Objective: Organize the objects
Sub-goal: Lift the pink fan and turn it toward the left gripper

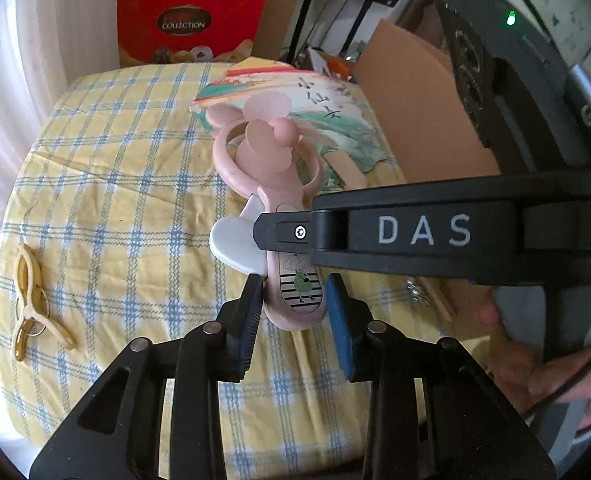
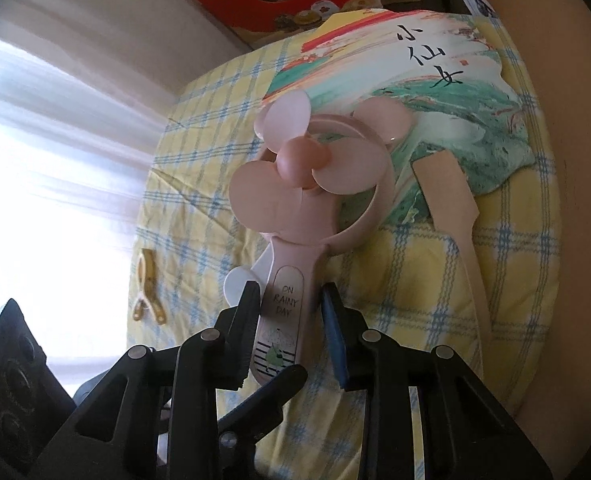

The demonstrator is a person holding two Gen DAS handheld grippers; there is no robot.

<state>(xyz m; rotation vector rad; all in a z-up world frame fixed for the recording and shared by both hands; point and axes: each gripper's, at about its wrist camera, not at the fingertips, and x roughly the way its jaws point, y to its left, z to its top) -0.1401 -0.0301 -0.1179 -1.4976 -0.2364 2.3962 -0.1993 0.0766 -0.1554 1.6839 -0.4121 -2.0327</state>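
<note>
Pink handheld fan point(image 2: 295, 184) lies on the checked table point(image 1: 107, 184), its head over a painted paddle fan point(image 2: 447, 100). Both grippers straddle its handle: left hand-held gripper point(image 1: 293, 308) at the near end, right hand-held gripper point(image 2: 289, 320) higher up, both clamped on it. Yellow clips point(image 1: 35, 312) sit far left.

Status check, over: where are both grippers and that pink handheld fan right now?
Left gripper and right gripper both straddle the pink fan handle. Fan head rests on the paper hand fan. Yellow clip lies clear.
</note>
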